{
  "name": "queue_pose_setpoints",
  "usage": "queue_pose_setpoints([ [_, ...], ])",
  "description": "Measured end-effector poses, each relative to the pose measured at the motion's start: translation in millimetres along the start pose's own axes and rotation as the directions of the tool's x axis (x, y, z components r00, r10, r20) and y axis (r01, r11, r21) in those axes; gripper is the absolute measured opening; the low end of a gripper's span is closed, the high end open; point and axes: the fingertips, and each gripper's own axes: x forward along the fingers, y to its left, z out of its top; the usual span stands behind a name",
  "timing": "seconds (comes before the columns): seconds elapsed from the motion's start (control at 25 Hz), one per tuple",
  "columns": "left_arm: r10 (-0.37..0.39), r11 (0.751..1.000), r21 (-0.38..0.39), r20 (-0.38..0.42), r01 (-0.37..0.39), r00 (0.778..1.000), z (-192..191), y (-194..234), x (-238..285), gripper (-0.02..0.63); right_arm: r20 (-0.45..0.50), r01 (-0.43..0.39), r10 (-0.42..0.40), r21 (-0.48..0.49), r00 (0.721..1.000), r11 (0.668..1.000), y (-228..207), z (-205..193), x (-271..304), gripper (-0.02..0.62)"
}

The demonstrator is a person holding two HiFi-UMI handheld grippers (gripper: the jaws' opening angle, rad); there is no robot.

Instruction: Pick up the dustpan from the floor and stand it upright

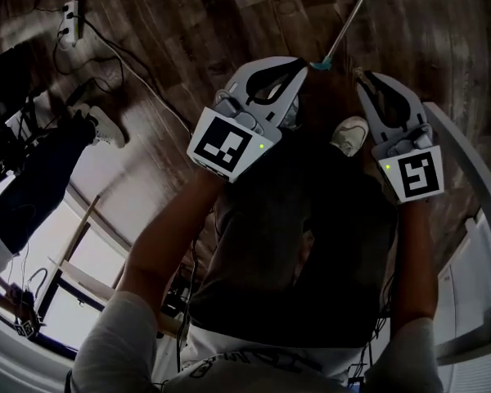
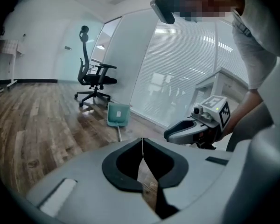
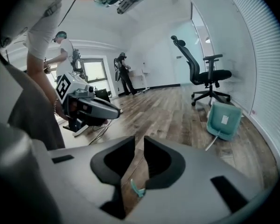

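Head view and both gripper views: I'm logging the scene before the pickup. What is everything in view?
dustpan: one, teal, on the floor, long handle running toward the grippers
office chair: one, black, behind the dustpan
power strip: one, white, on the floor, head view's upper left
floor: one, brown wood pattern, throughout
other people: two, dark and light clothing, standing in the background of the right gripper view
left gripper: one, grey, jaws together, empty
right gripper: one, grey, jaws slightly apart, empty
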Motion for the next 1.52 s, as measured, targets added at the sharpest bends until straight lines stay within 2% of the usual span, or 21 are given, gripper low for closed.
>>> queue_pose_setpoints([
  [0.24, -0.031, 0.999, 0.012, -0.027, 0.031, 0.999, -71, 14, 37, 0.003, -0.018, -0.092, 0.092, -0.003, 0.996, 0.996, 11, -78, 53, 0.078],
  [0.44, -0.058, 0.998, 0.022, -0.068, 0.059, 0.996, -130, 24, 73, 0.005, -0.042, -0.138, 0.137, -0.032, 0.990, 0.990, 16, -141, 89, 0.101],
  [0.72, -0.105, 0.994, 0.016, -0.168, 0.109, 0.980, -218, 24, 112, 0.059, -0.082, -0.135, 0.130, -0.050, 0.988, 0.990, 14, -223, 128, 0.117],
  [0.88, -0.140, 0.990, -0.013, -0.213, 0.140, 0.967, -257, 21, 122, 0.090, -0.148, -0.147, 0.135, -0.077, 0.980, 0.986, 19, -266, 144, 0.130],
  [1.16, -0.160, 0.987, -0.043, -0.241, 0.154, 0.957, -286, 23, 133, 0.097, -0.173, -0.135, 0.117, -0.094, 0.978, 0.986, 15, -290, 165, 0.141],
  [1.2, -0.162, 0.987, -0.051, -0.241, 0.154, 0.957, -287, 23, 133, 0.097, -0.174, -0.135, 0.117, -0.096, 0.978, 0.986, 17, -290, 167, 0.134],
  [1.24, -0.164, 0.986, -0.062, -0.240, 0.153, 0.957, -288, 23, 133, 0.097, -0.177, -0.134, 0.115, -0.094, 0.977, 0.987, 18, -289, 168, 0.093],
  [1.4, -0.185, 0.978, -0.136, -0.215, 0.158, 0.959, -277, 17, 130, 0.095, -0.180, -0.118, 0.101, -0.086, 0.979, 0.989, 20, -280, 160, 0.067],
  [1.52, -0.207, 0.976, -0.113, -0.214, 0.187, 0.955, -257, 8, 122, 0.095, -0.163, -0.112, 0.097, -0.083, 0.982, 0.990, 22, -259, 145, 0.066],
])
